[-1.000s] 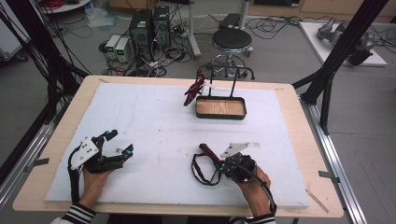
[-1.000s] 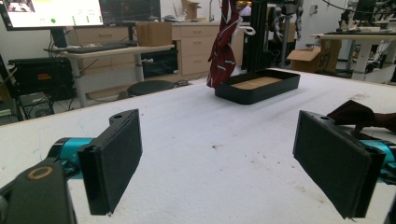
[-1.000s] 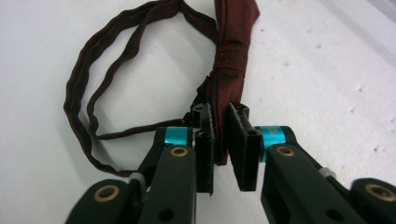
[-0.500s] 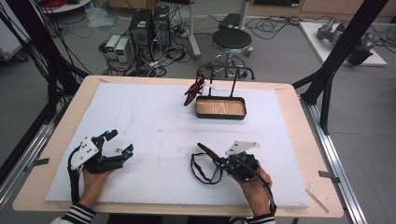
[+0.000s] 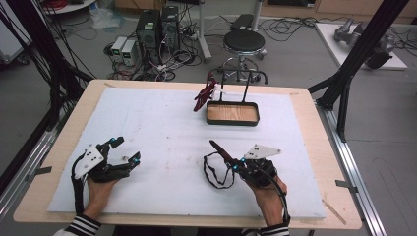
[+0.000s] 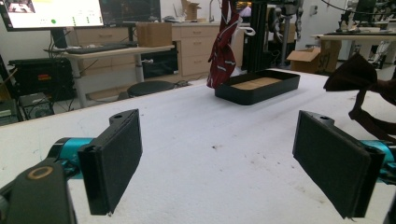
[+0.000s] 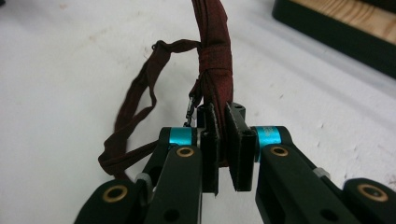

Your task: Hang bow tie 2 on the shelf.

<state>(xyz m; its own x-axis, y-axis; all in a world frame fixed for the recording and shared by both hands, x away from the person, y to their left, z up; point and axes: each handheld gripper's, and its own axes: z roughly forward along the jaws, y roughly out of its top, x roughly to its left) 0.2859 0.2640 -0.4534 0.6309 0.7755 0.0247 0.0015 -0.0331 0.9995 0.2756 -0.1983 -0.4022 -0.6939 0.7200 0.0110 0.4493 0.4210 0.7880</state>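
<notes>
Right gripper (image 7: 223, 140) clamps a dark red bow tie (image 7: 212, 56), its strap looped on the white mat (image 5: 162, 128) near the tray (image 5: 232, 113); left gripper (image 6: 233, 163) gapes, holding nothing.

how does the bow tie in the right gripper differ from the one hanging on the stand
The bow tie in the right gripper is clamped between shut jaws low over the table, strap trailing on the surface. The bow tie on the stand hangs free beside the tray, ungripped. Both are dark red.
</notes>
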